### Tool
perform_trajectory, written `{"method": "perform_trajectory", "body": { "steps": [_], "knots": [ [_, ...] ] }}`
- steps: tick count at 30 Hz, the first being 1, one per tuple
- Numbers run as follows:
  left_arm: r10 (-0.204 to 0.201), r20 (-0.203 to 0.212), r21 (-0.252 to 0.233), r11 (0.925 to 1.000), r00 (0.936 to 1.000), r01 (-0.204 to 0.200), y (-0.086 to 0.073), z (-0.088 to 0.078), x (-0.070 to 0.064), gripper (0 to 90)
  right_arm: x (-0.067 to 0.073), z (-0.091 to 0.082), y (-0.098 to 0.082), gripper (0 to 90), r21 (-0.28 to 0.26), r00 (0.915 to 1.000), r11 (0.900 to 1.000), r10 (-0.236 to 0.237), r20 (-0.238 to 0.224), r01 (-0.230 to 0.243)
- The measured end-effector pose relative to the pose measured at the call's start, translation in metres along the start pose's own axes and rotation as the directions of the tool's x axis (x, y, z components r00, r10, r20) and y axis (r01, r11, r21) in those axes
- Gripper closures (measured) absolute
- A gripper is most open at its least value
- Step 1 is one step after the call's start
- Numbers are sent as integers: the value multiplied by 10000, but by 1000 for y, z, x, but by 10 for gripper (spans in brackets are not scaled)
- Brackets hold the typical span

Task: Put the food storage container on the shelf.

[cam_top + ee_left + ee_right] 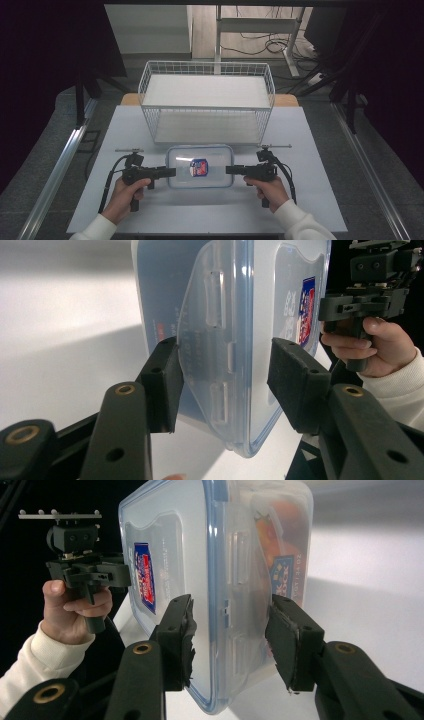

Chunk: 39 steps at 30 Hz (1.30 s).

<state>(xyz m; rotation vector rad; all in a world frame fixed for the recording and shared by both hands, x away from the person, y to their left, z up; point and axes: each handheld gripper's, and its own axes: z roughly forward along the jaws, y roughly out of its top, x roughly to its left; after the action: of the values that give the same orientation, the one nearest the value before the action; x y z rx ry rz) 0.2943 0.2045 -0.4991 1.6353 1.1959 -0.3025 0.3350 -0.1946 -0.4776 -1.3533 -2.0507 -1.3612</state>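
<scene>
A clear plastic food box [215,165] with a blue-rimmed lid and a red-and-blue label [199,167] lies flat on the light grey table [150,210], at its middle. My left gripper [172,172] is at the box's left end, my right gripper [229,170] at its right end. In the left gripper view the open jaws [222,382] straddle the latch flap of the box [220,315], with a gap on one side. In the right gripper view the open jaws [230,640] stand on either side of the box's lid edge [220,555].
A white wire basket shelf [207,62] with two tiers stands just behind the box, its front close to the box's far edge. Bare table lies to the left, right and front. Metal rails [55,170] run along the floor beside the table.
</scene>
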Motion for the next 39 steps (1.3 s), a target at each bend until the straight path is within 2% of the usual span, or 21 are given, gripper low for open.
{"method": "perform_trajectory", "body": {
  "steps": [14,16,22,26,31,39],
  "knots": [
    [252,168,-39,9997,9995,-251,42,22,10,497,-15,-9,36,541,-512,9988,9980,-347,342,365],
    [331,134,-77,9994,9994,-330,53,25,13,497,-18,-8,42,541,-620,9985,9971,-414,354,435],
    [231,103,-125,9997,9997,-229,72,36,23,498,-30,-5,57,540,-852,9986,9956,-365,384,397],
    [365,30,-59,9993,9993,-365,76,43,32,498,-40,1,61,533,-1035,9985,9943,-212,507,264],
    [175,-104,-65,9998,9998,-176,74,51,40,498,-49,11,61,520,-989,9969,9949,-107,776,184],
    [-87,-213,-15,10000,9997,86,73,58,51,497,-64,19,62,520,-1003,9969,9946,339,711,-267]
  ]
}}
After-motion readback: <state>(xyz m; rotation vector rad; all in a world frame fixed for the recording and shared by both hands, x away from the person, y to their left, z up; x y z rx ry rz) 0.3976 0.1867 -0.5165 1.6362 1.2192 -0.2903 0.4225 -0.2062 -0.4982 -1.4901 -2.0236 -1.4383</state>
